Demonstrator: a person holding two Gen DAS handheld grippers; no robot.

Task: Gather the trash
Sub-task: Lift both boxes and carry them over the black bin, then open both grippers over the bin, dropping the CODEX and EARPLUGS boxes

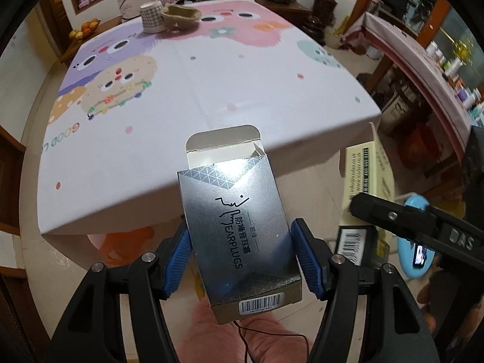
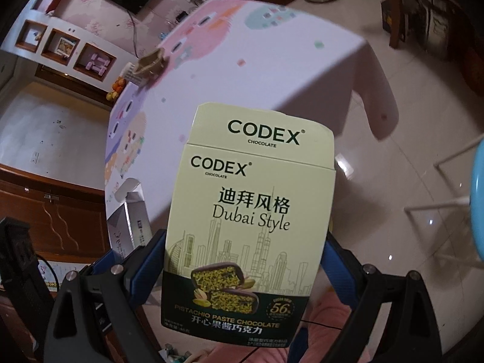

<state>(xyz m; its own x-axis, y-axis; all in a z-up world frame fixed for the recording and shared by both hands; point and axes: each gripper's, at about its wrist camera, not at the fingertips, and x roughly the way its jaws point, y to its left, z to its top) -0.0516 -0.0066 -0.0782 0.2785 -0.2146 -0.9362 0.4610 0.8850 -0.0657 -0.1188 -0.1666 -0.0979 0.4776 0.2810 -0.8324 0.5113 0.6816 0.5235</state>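
Observation:
In the left wrist view my left gripper (image 1: pixel 240 257) is shut on a silver earplugs box (image 1: pixel 236 230) whose top flap stands open; its blue pads press both sides. The box hangs just off the near edge of the table (image 1: pixel 211 90). In the right wrist view my right gripper (image 2: pixel 245 266) is shut on a pale green Codex chocolate box (image 2: pixel 251 205), held upright above the tiled floor. That chocolate box (image 1: pixel 363 187) also shows at the right of the left wrist view, and the silver box (image 2: pixel 130 224) at the left of the right wrist view.
A checked cup (image 1: pixel 151 16) and a beige woven basket (image 1: pixel 181 15) stand at the table's far end. A blue plastic stool (image 1: pixel 414 239) sits on the floor to the right. Wooden cabinets (image 2: pixel 45 211) line the left wall, and shelves (image 1: pixel 438 69) crowd the right side.

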